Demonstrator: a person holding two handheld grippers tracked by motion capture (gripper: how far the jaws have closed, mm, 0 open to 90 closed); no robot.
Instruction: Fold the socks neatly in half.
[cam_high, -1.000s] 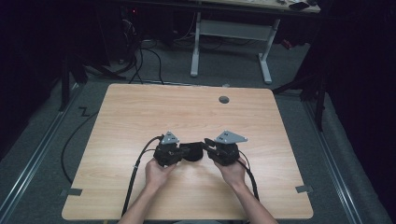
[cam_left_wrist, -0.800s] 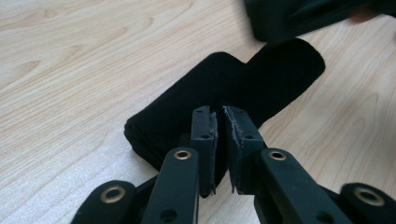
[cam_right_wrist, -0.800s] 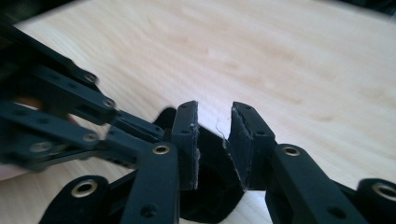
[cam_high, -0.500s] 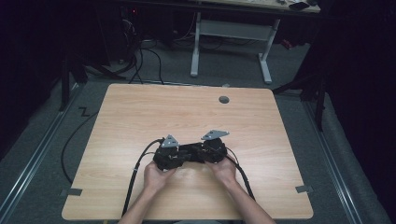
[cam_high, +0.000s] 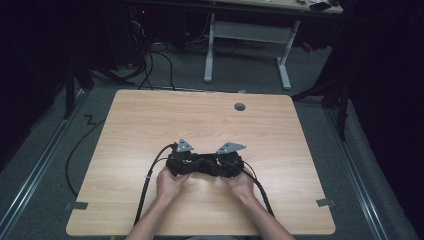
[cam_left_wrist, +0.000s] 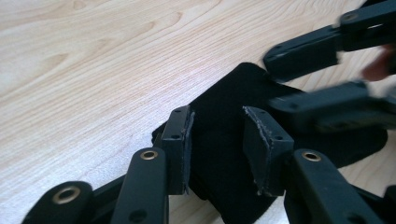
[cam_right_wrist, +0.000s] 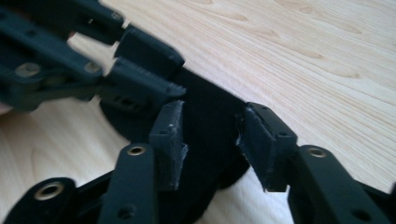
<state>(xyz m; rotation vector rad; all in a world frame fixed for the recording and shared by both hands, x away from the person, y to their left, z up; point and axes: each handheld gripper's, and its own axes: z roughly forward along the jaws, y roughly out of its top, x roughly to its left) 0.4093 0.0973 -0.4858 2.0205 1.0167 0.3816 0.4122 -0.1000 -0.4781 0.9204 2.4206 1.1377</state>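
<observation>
From above, a person at the near edge of the table (cam_high: 150, 120) brings the left gripper (cam_high: 192, 165) and right gripper (cam_high: 212, 166) together over a black cloth (cam_high: 202, 165) lying near the middle, toward the near edge. Along the left gripper (cam_left_wrist: 217, 140), jaws have just been opening, spread over the cloth (cam_left_wrist: 229, 102) without pinching it. Along the right gripper (cam_right_wrist: 210, 135), jaws likewise widening, astride the cloth (cam_right_wrist: 205, 107). It looks soft, light and limp; an edge fold seems the best hold.

A round grommet hole (cam_high: 240, 106) sits near the bench's (cam_high: 150, 125) far edge; a white-legged desk (cam_high: 247, 35) stands beyond.
</observation>
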